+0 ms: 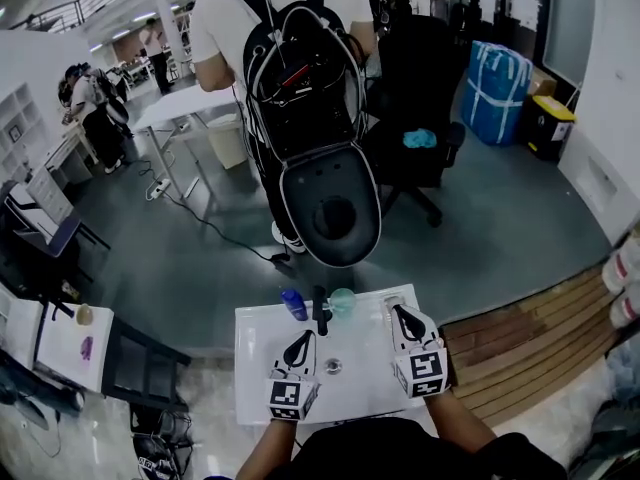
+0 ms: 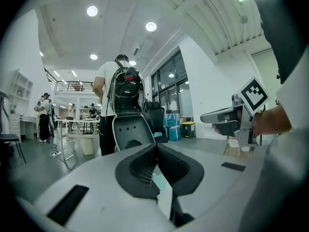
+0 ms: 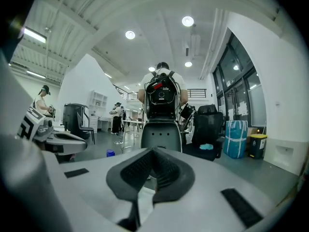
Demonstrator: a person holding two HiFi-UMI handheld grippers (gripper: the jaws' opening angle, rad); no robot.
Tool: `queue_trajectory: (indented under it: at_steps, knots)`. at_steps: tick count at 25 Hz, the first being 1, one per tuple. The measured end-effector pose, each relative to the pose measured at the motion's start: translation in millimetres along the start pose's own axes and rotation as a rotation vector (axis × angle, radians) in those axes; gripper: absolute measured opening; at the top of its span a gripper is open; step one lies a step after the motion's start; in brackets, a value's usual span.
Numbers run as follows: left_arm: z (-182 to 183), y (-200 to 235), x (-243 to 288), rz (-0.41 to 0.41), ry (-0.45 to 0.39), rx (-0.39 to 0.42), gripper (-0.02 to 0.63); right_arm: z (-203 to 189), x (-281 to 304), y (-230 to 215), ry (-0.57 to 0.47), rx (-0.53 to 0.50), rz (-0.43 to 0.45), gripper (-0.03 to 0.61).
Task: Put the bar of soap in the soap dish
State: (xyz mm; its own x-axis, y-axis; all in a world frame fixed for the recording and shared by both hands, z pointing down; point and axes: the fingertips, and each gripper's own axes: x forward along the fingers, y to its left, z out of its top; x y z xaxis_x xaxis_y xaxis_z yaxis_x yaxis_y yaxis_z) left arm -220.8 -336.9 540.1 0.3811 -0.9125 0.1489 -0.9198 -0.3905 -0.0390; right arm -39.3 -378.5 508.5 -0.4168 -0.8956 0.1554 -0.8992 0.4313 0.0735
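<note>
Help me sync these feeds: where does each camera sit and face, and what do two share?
Head view: on the person's head, facing steeply down at the sink; left gripper, right gripper and forearms show.
Left gripper view: on the left gripper, facing roughly level across the room; its shut jaws show, plus the right gripper.
Right gripper view: on the right gripper, facing likewise; its shut jaws show, plus the left gripper.
Shared: both gripper views show the backpack wearer.
</note>
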Motion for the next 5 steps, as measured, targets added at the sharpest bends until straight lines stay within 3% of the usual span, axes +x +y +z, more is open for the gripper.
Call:
queue_trajectory:
  at_steps: [5]
  knots:
    - [3.9, -10.9, -4.9, -0.018, -0.016, 0.008, 0.018, 6.9, 0.3, 8.1, -0.024, -0.003, -0.003, 0.018]
